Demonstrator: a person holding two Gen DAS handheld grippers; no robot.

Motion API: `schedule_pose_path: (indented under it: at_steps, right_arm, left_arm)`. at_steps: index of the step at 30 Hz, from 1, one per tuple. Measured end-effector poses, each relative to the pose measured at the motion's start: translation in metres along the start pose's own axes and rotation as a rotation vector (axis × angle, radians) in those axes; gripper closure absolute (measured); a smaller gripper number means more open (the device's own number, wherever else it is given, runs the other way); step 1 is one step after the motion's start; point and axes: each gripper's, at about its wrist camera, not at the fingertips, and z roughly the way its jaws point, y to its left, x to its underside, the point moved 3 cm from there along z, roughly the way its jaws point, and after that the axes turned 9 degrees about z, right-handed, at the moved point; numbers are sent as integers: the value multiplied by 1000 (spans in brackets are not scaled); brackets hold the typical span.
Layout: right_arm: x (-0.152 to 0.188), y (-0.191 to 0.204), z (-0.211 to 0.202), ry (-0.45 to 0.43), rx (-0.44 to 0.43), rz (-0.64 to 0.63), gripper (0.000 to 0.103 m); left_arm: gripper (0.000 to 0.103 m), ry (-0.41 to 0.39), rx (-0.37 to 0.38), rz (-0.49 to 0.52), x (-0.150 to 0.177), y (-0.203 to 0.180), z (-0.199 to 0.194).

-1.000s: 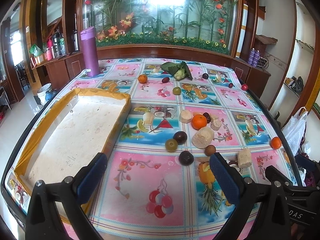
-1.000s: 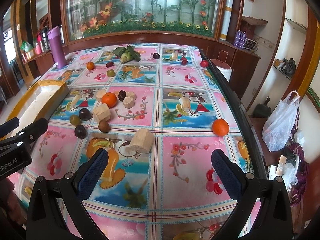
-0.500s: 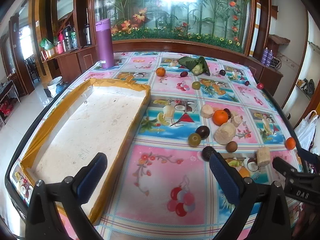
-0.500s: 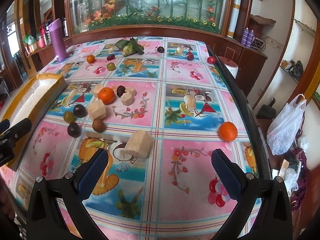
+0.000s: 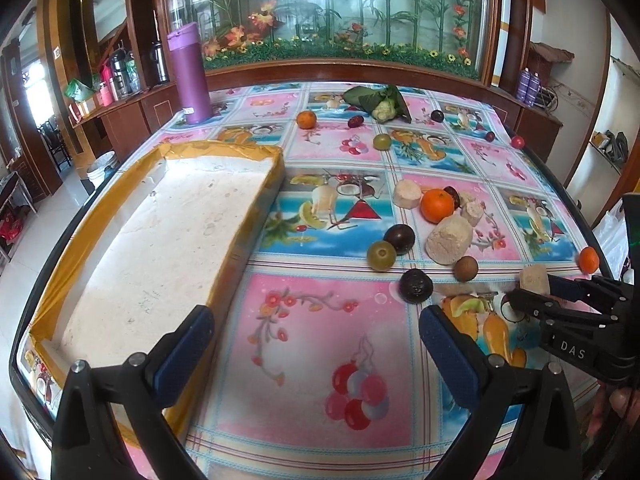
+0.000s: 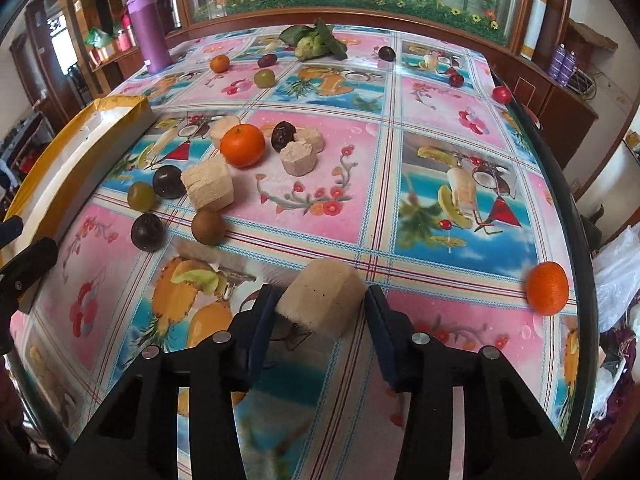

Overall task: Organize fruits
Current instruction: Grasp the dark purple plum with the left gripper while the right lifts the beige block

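Observation:
A beige cut fruit chunk [image 6: 324,296] lies on the flowered tablecloth between the pads of my right gripper [image 6: 320,308]. Its jaws are closing, and both pads touch the chunk's sides. From the left wrist view the same gripper [image 5: 536,292] comes in low from the right, around the chunk [image 5: 534,278]. My left gripper [image 5: 314,324] hangs open over bare tablecloth, holding nothing, beside the yellow-taped white foam tray [image 5: 224,148]. Past the grippers lie an orange [image 5: 438,205], a bigger beige chunk [image 5: 448,240], dark round fruits [image 5: 416,286], a green one [image 5: 381,255] and a brown one [image 5: 465,269].
A second orange [image 6: 547,288] sits near the table's right edge. A tall purple bottle [image 5: 190,72] stands at the far left. Leaf-wrapped greens [image 5: 380,106] and several small fruits lie toward the far end. A white plastic bag [image 6: 616,276] hangs off the table's right side.
My right gripper dropped forward over the beige chunk and its jaws came in from wide open onto the chunk's sides. The left gripper's view shifted slightly; its jaws stayed open.

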Motion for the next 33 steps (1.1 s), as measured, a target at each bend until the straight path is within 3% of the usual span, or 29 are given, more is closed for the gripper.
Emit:
schedule_pose_path:
  at_steps: [8,14,17,18,20,21,33]
  right_arm:
    - [4,-16,-12,-24,-38,17,59]
    - [6,-23,-21,-51,-36,5,59]
    - [6,-25,-23,-52,-50,6,59]
    - [7,-25,-23,-53,-53,4,59]
    - [8,-25,-22,-50,-64,8,59]
    - [8,-25,-22,-50,-69,10,59]
    - [12,-21,-32,-73,-76,35,59]
  left_arm:
    - [3,92,81,44,-10,-29,28]
    - [29,180,141,15,-10,-42,55]
    - [40,150,114,43,-13,-48,55]
    - [52,139,110,53,-13,-50,54]
    - [65,120,130,60,-15,-52,52]
    - [78,117,156,55,-15,-52,51]
    - [78,95,246,2,-6,-31,21]
